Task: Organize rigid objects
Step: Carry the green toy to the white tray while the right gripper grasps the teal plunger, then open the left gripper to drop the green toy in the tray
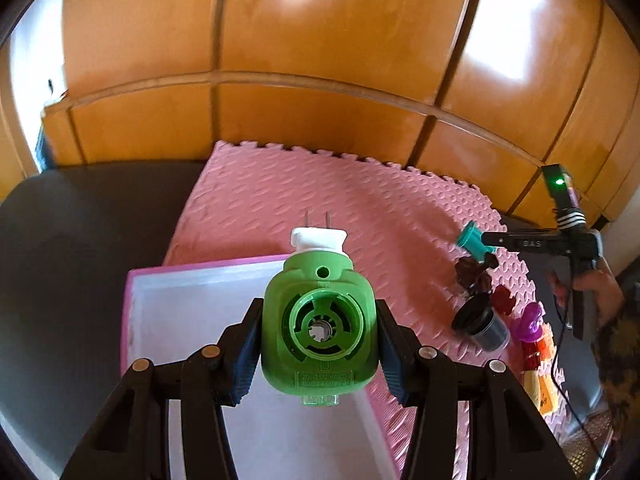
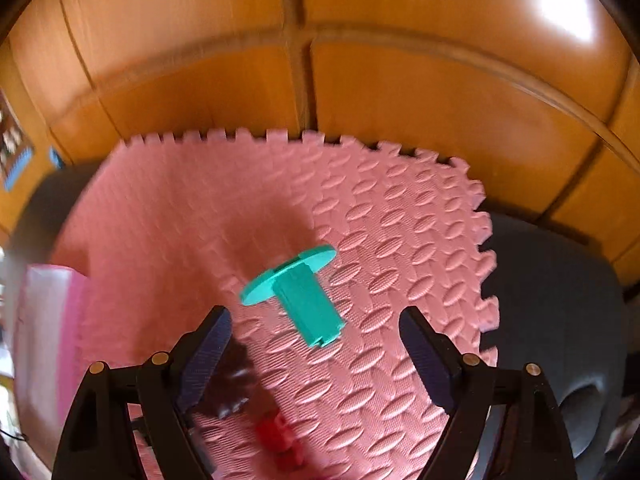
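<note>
My left gripper (image 1: pixel 319 334) is shut on a green plug-in device (image 1: pixel 319 320) with a white two-pin plug end, held above a white tray with a pink rim (image 1: pixel 192 312). My right gripper (image 2: pixel 316 330) is open above the pink foam mat (image 2: pixel 400 280), with a teal spool-shaped piece (image 2: pixel 298 292) lying between and just beyond its fingers. The teal piece (image 1: pixel 472 242) and the right gripper (image 1: pixel 490 239) also show at the right of the left wrist view.
A row of small objects lies at the mat's right edge: a brown piece (image 1: pixel 474 274), a black cup (image 1: pixel 482 320), a dark red piece (image 1: pixel 504 300), a purple piece (image 1: pixel 530 320) and orange-yellow pieces (image 1: pixel 540 364). A wooden cabinet (image 1: pixel 320 40) stands behind. Dark floor surrounds the mat.
</note>
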